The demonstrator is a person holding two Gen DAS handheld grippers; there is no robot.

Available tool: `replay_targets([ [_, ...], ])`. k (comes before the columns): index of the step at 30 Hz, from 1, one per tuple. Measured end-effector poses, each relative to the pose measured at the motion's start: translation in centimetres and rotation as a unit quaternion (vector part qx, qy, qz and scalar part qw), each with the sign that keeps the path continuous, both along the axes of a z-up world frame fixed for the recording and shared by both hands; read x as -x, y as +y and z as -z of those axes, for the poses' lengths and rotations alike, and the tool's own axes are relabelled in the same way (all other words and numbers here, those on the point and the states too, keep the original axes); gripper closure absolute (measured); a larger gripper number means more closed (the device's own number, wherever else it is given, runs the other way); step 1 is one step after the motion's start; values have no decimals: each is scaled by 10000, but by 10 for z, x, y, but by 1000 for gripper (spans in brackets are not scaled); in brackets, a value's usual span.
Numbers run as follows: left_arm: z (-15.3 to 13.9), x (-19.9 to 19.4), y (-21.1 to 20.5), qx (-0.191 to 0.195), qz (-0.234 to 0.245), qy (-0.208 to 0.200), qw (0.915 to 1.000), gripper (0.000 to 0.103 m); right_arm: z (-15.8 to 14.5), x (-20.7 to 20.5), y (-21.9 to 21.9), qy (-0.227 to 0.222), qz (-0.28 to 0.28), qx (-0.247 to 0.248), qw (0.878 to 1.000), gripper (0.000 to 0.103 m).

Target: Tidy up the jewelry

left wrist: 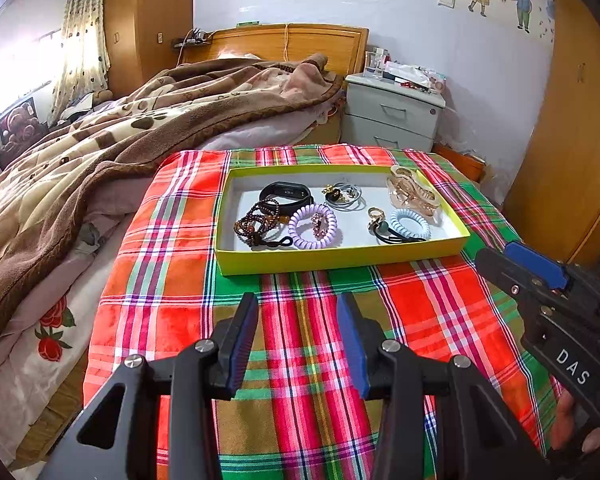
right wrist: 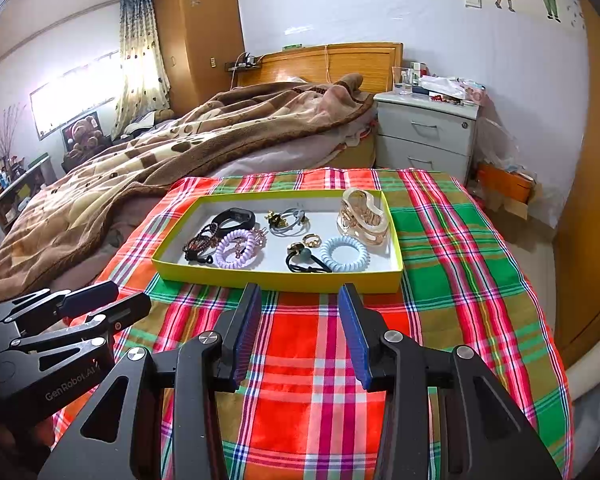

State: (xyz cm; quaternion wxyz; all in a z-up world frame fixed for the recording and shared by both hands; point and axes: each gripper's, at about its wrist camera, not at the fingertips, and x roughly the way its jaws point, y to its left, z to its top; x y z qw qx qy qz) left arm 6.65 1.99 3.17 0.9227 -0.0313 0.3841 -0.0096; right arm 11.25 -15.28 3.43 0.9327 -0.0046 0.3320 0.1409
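Both grippers spread, holding nothing, short of the yellow tray
Left gripper, right gripper; small gold pieces beside the blue coil tie too tiny to identify

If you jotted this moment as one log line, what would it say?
left gripper: open, empty | right gripper: open, empty | both short of yellow tray | jewelry in tray, untouched | plaid cloth beneath

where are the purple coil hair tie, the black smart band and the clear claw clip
purple coil hair tie (left wrist: pixel 300 216), left wrist view, upper left of coil
black smart band (left wrist: pixel 286 189), left wrist view, screen
clear claw clip (right wrist: pixel 364 216), right wrist view, middle of body
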Motion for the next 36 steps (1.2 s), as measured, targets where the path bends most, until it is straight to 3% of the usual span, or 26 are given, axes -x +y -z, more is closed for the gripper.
replay_targets([
  [36, 4, 0, 1, 0, -58, 148, 9999, 60, 2, 3, 6, 25, -12, 31, 10000, 62],
])
